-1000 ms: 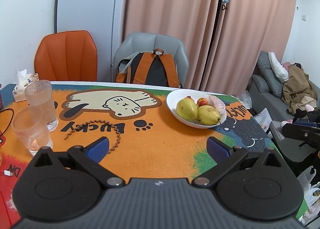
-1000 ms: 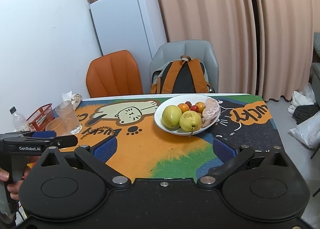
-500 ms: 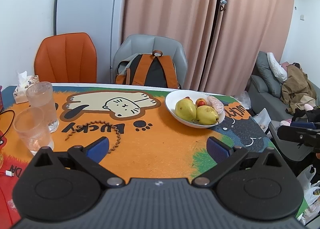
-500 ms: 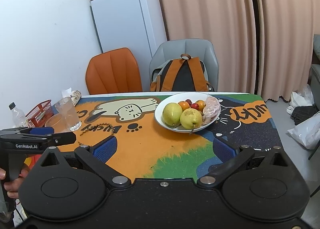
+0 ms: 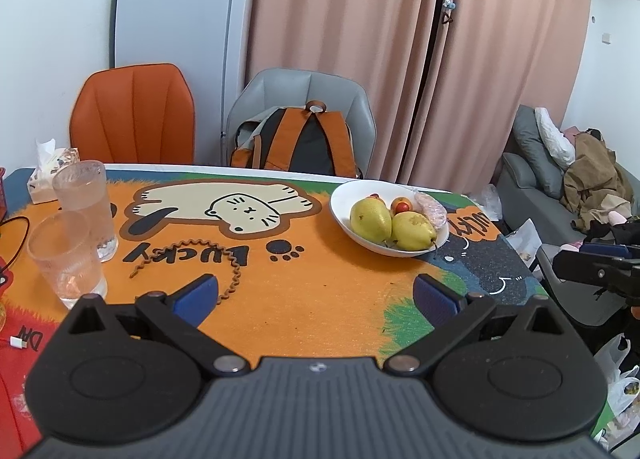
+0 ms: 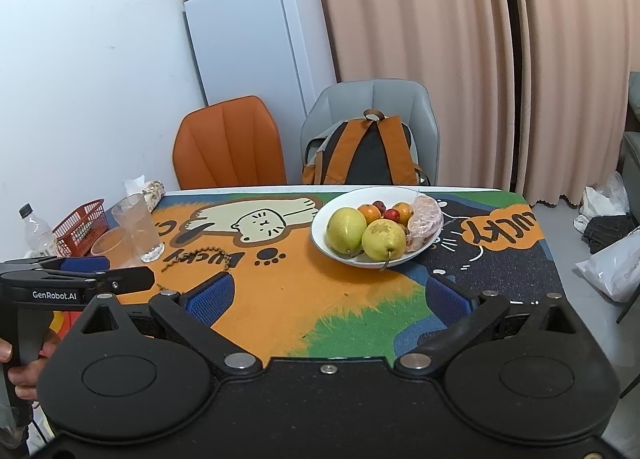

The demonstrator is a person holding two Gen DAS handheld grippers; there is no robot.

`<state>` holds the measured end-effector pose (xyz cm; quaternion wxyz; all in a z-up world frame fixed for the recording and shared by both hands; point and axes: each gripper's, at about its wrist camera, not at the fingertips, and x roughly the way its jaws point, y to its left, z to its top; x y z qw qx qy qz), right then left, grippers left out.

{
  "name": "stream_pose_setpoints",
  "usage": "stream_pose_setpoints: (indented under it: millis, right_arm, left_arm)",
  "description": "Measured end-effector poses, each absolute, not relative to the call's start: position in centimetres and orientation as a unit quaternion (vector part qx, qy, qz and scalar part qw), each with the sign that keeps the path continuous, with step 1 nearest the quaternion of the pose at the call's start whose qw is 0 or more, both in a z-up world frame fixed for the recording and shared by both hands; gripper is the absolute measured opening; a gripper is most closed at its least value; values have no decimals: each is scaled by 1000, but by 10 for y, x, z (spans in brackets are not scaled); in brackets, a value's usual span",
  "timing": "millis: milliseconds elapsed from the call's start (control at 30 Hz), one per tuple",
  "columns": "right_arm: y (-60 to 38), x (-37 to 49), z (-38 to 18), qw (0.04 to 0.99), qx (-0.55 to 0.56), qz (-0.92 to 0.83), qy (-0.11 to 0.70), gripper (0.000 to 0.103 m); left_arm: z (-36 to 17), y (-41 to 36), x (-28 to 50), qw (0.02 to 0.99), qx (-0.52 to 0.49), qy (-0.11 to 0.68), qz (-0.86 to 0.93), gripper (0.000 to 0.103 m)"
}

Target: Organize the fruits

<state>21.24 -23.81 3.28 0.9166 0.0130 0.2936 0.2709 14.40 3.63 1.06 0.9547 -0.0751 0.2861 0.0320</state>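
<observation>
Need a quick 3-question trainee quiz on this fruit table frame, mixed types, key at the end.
1. True or false: both pears lie in the white bowl.
2. Which stands nearer the cat drawing: A) glasses, B) red basket?
3. Fill in: the left claw and right claw are both ____ and hold nothing.

Key: 1 true; 2 A; 3 open.

Bowl [image 6: 320,235] — glossy white ceramic look. Beside it, 2 pears [image 6: 362,237], smooth, speckled skin. Under the bowl, table mat [image 6: 280,299] — matt, fuzzy cloth. 2 ribbed clear glasses [image 5: 78,227].
</observation>
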Motion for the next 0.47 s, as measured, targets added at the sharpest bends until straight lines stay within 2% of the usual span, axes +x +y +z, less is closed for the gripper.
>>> stream_pose_setpoints:
  millis: [467]
  right_arm:
    - [-237, 211, 33, 916, 11, 270, 297, 103]
  left_arm:
    - [9, 35, 141, 955, -72, 287, 30, 102]
